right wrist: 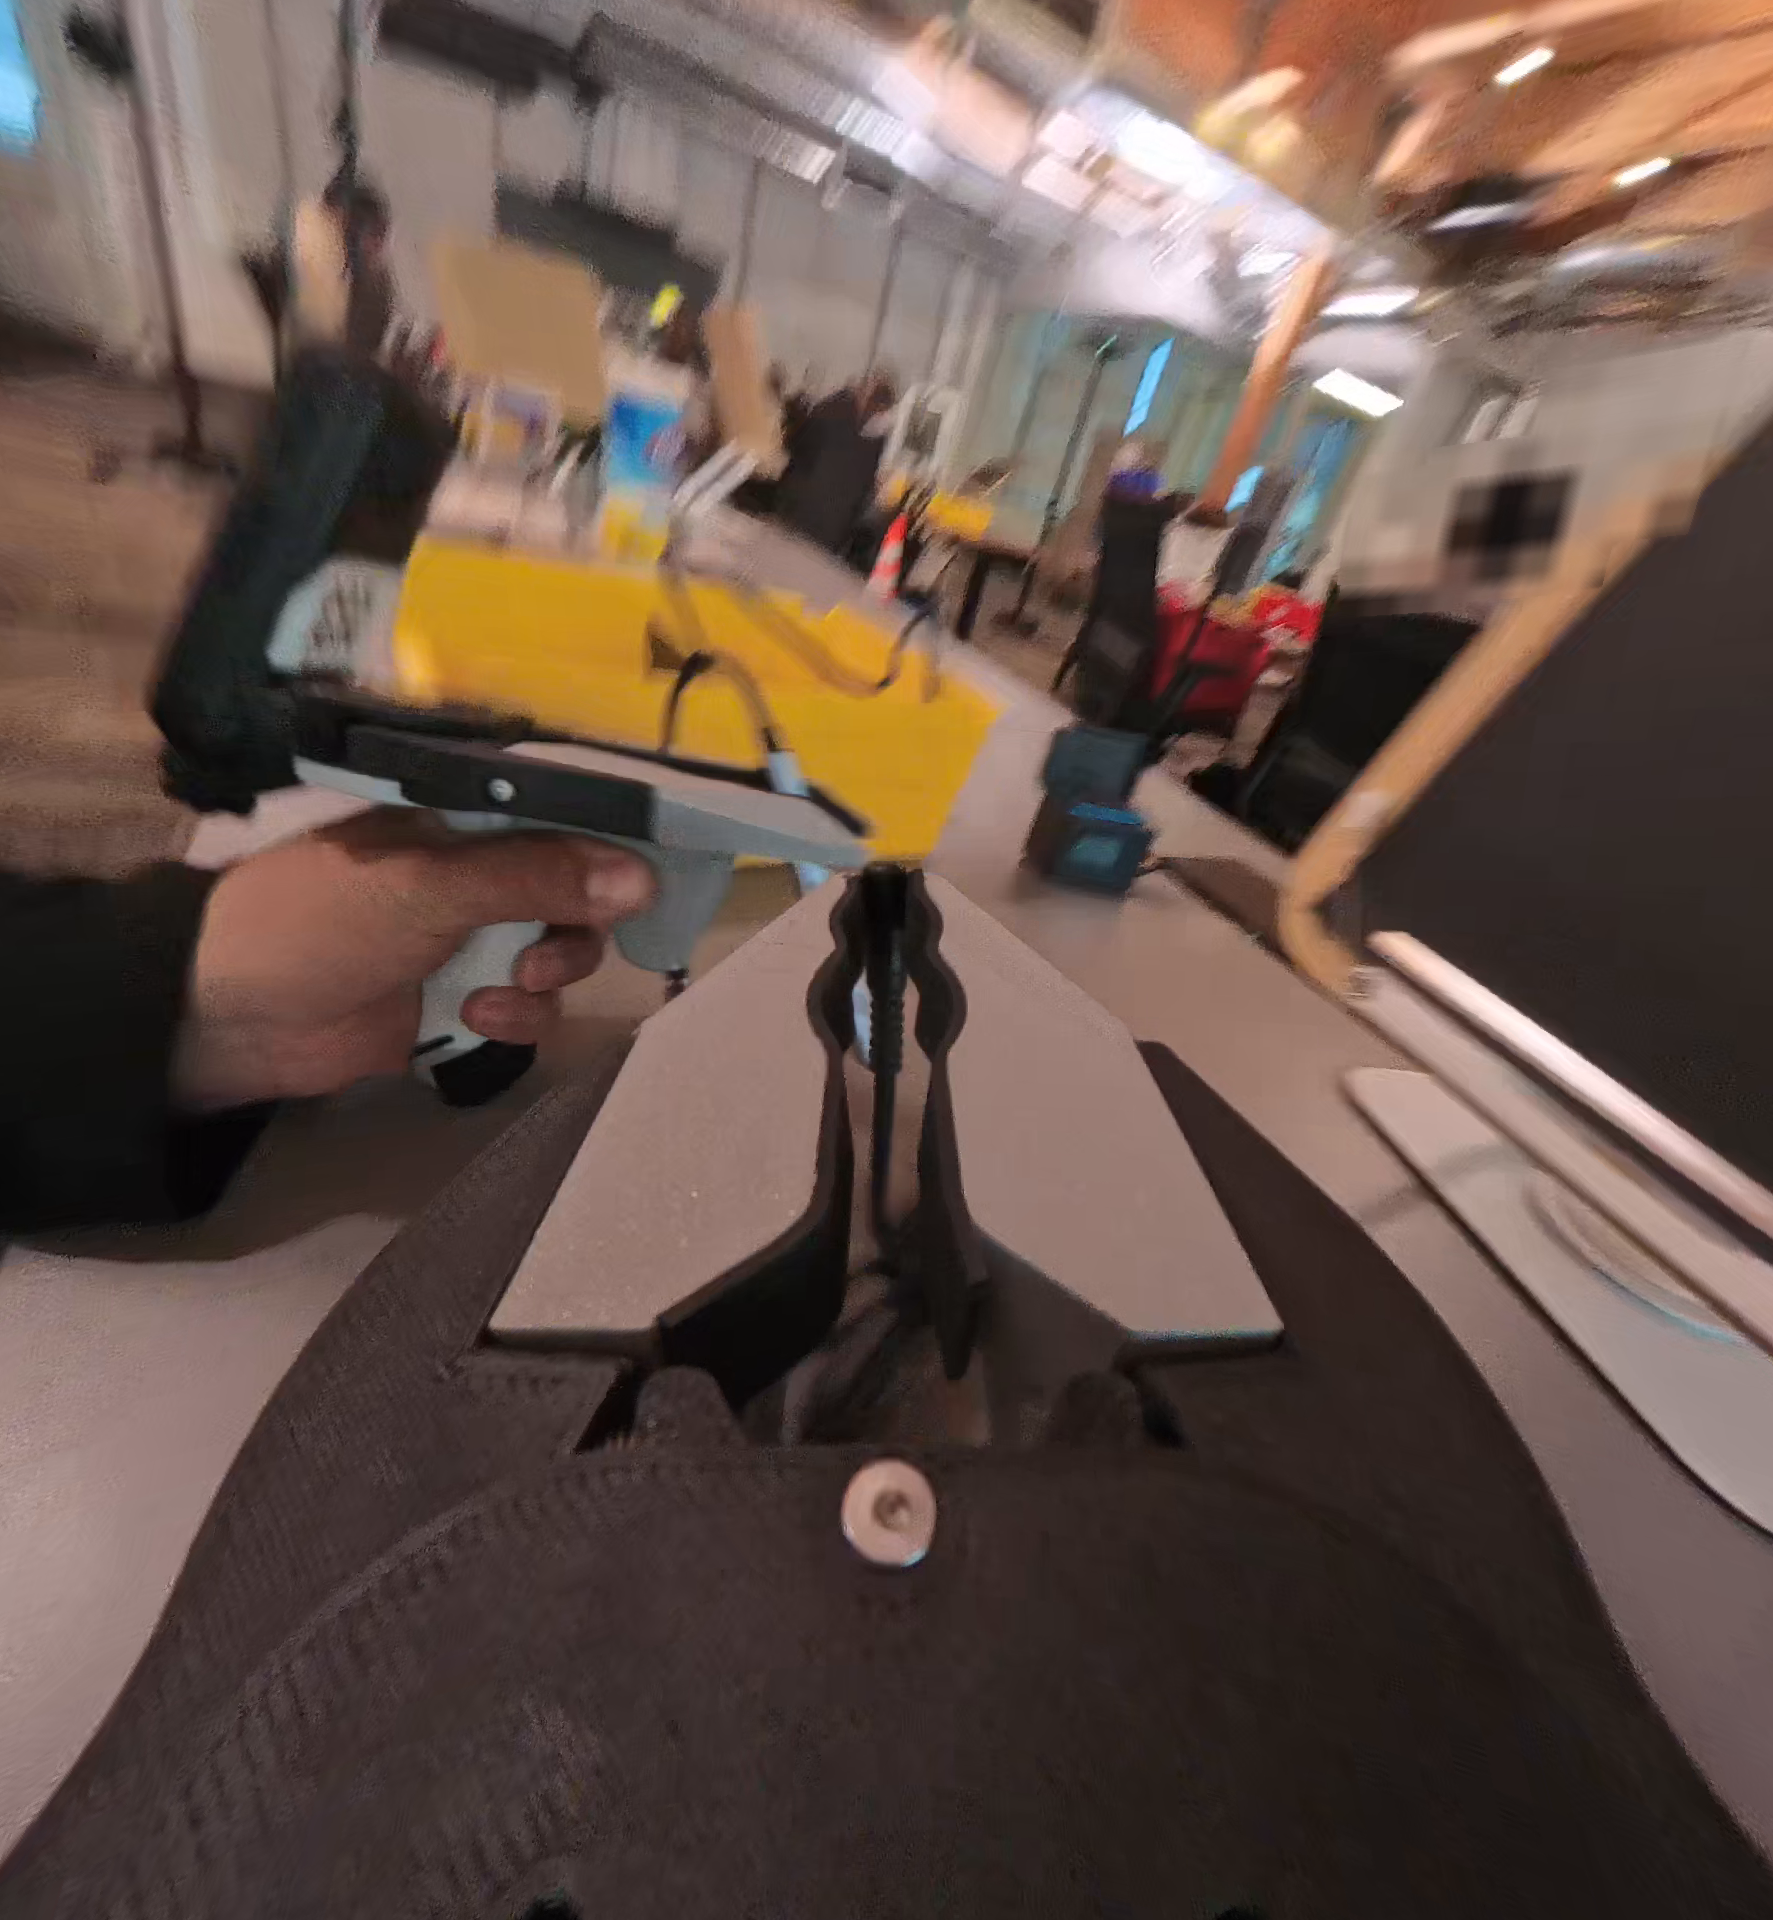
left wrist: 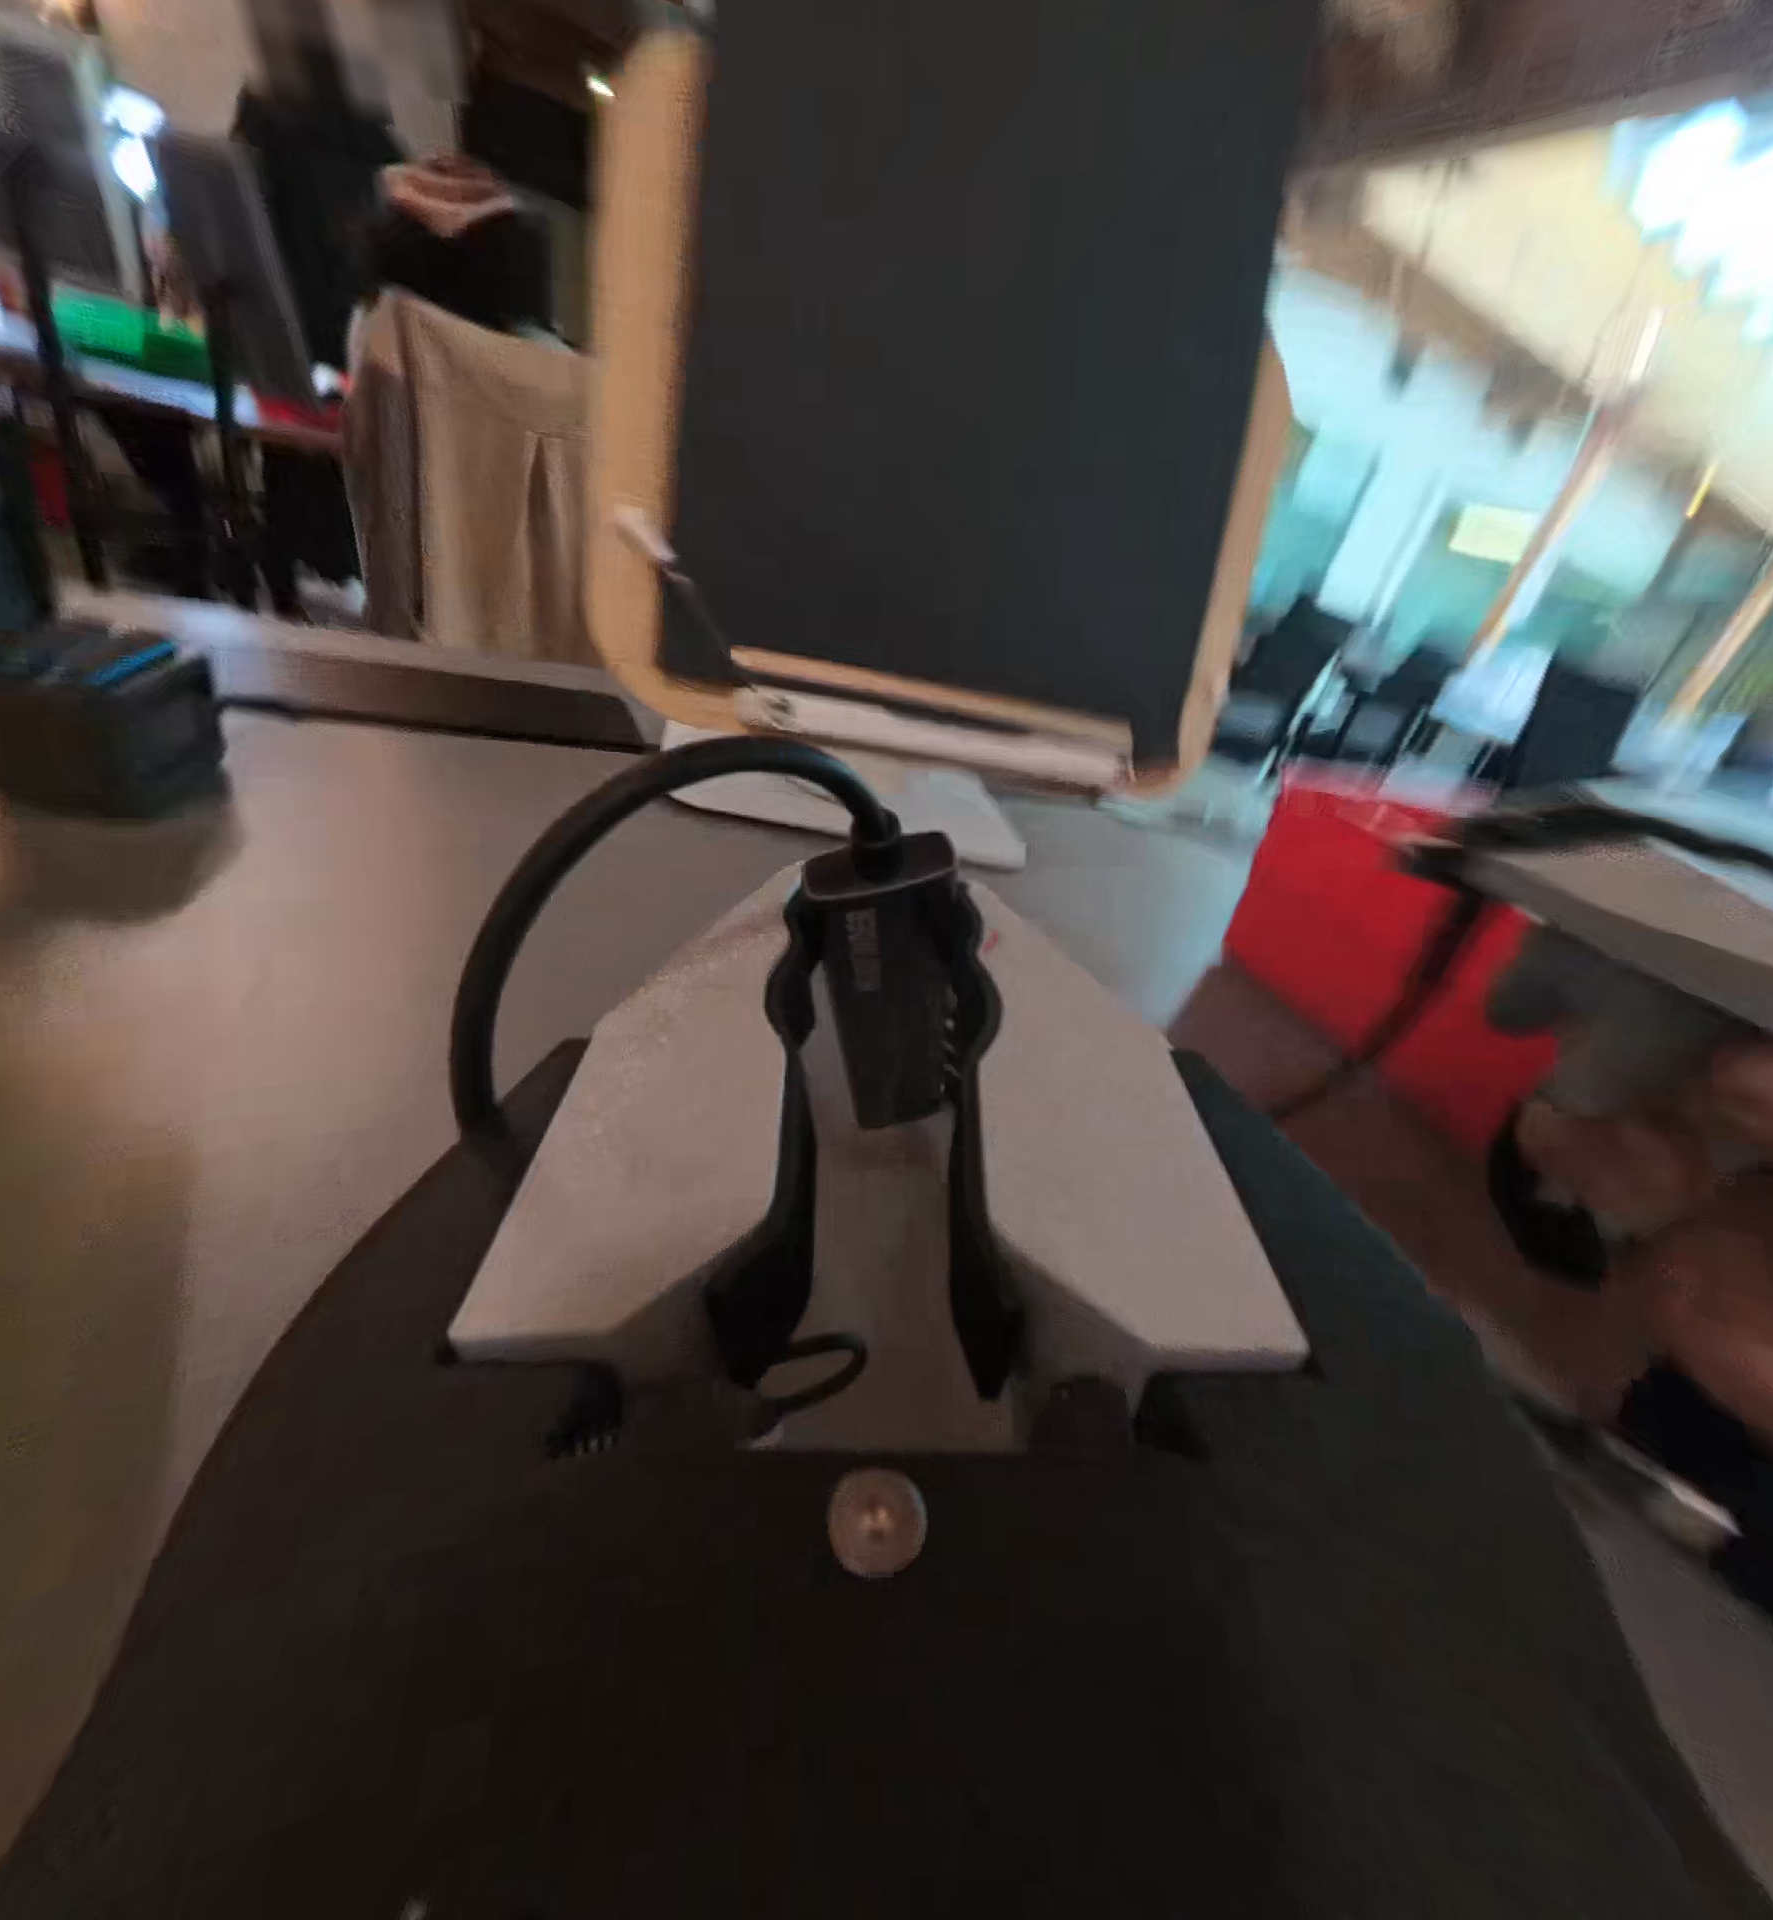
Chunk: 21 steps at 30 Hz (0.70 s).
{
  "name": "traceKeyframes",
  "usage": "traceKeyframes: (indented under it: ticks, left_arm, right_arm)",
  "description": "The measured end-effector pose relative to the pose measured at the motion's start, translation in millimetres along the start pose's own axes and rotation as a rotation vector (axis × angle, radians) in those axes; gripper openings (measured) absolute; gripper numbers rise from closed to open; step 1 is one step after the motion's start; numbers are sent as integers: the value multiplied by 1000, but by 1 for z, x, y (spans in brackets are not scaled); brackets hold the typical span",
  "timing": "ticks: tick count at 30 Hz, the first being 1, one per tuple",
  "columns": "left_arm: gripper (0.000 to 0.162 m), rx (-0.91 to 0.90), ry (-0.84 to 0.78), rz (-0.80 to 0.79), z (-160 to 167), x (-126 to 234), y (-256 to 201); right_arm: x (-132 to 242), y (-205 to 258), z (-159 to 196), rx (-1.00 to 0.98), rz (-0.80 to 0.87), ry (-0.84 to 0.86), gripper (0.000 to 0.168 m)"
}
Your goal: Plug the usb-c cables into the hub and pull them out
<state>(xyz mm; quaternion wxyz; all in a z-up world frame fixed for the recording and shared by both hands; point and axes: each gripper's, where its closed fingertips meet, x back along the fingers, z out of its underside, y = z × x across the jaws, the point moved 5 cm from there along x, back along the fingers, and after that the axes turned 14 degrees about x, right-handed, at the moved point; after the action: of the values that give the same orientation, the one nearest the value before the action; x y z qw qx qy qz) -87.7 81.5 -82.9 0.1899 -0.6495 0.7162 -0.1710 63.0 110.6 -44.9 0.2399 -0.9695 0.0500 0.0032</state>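
In the left wrist view my left gripper is shut on a small dark hub, held upright above the table. The hub's black cable loops from its top round to the left. In the right wrist view my right gripper is shut on the black ribbed plug of a usb-c cable. The cable runs back between the fingers. The plug's tip sits just under the tip of the left gripper, which a hand holds. The hub is hidden in this view.
A dark wood-framed panel with a white base stands behind. A dark box sits on the grey table at the left and a red box at the right. A yellow bin, a blue-black box and people stand farther off.
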Motion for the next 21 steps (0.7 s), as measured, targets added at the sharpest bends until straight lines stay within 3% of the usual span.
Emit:
traceKeyframes:
  ticks: [1, 2, 4, 9, 15, 18, 21]
  left_arm:
    - [22, 146, -31, 6, -13, 8, 27]
    - [22, 148, -33, 86, -21, 15, 31]
    - [23, -44, 6, 137, -15, 22, 11]
    - [23, -96, 67, 193, -2, 12, -5]
    - [23, -160, 15, 211, -6, 15, -12]
    - [23, -178, 19, 237, -4, 18, -18]
    - [22, -182, 30, 265, -1, 19, -22]
  right_arm:
    - [18, -20, -2, -61, 71, -50, 4]
    - [29, -31, 2, -120, 99, -71, 2]
    - [23, -26, 4, -77, 70, -38, 4]
    - [-11, 6, 3, 69, -31, 70, 4]
    - [-9, -2, 1, 89, 47, 175, 4]
    - [2, -15, -18, 128, 105, 255, 4]
    - [27, -38, -60, 180, 152, 264, 4]
